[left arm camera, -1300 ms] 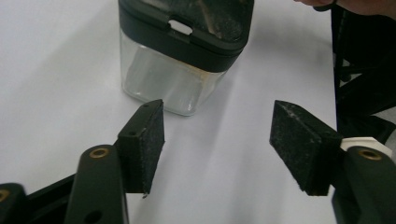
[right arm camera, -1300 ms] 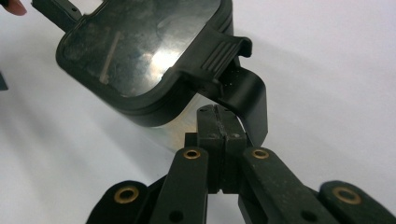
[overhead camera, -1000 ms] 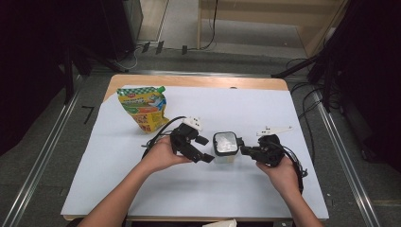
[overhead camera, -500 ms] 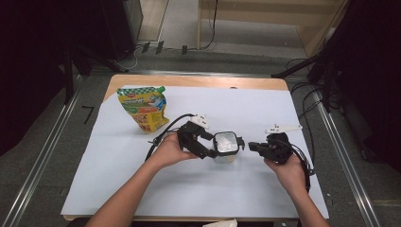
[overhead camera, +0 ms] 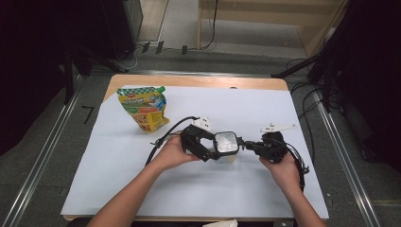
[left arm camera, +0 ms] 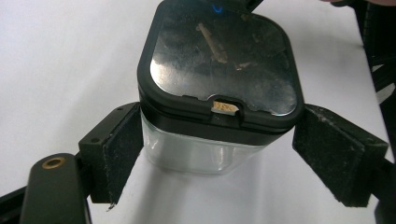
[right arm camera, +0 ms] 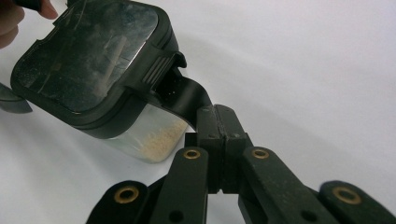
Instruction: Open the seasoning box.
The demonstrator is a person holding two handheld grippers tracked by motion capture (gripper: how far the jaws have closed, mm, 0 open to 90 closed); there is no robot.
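A: Left tool (left arm camera: 219,163)?
B: Jaws spread either side of the container (left arm camera: 210,140), recently widening; the pads flank its clear walls without pressing.
A: Right tool (right arm camera: 219,123)?
B: Pinched closed on the black latch tab (right arm camera: 184,95) of the container's lid (overhead camera: 226,142).
A: Location?
B: Mid-surface (overhead camera: 236,189), between both hands; snack pouch (overhead camera: 144,109) stands well apart.

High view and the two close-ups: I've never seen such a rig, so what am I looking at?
A person holds a two-jaw gripper in each hand. The high view looks down on the table; each close-up comes from a camera on one gripper. On the white sheet are a colourful pouch and a clear container with a black lid. The left gripper has just been opening its jaws, which flank the container. The right gripper is shut on the lid's black tab.
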